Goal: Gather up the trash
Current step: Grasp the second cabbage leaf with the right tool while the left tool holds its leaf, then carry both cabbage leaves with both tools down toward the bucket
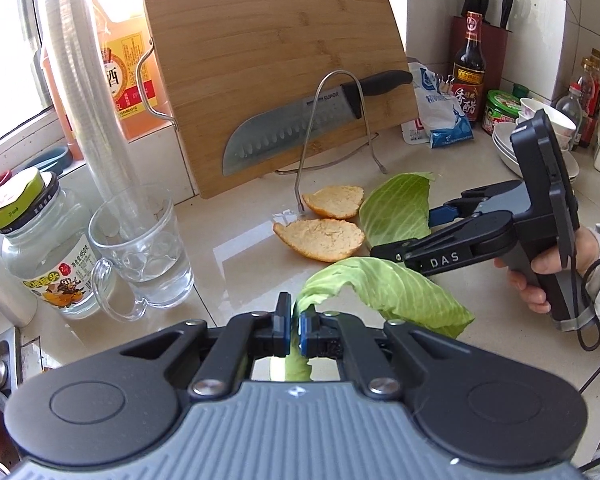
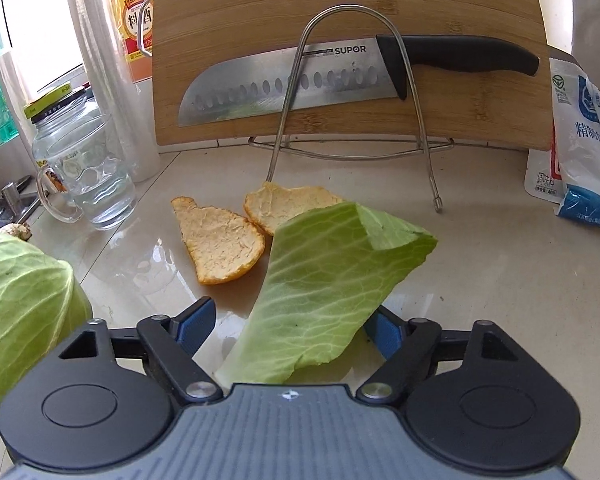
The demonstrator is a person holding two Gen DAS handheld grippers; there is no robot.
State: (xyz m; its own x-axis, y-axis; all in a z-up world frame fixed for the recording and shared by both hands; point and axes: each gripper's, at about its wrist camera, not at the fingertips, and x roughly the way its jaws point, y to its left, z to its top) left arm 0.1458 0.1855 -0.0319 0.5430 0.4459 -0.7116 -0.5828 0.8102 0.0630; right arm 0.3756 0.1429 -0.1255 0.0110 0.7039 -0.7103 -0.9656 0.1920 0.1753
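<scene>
My left gripper is shut on the stem end of a green cabbage leaf, which arches out to the right above the counter. That same leaf fills the left edge of the right wrist view. A second cabbage leaf lies between the spread fingers of my right gripper; the left pad stands clear of it, so the gripper is open. In the left wrist view the right gripper straddles this leaf. Two orange peel pieces lie just beyond it.
A bamboo cutting board with a knife leans in a wire rack behind the peels. A glass mug, a jar and a tall plastic roll stand left. Bottles, a salt bag and bowls crowd the right.
</scene>
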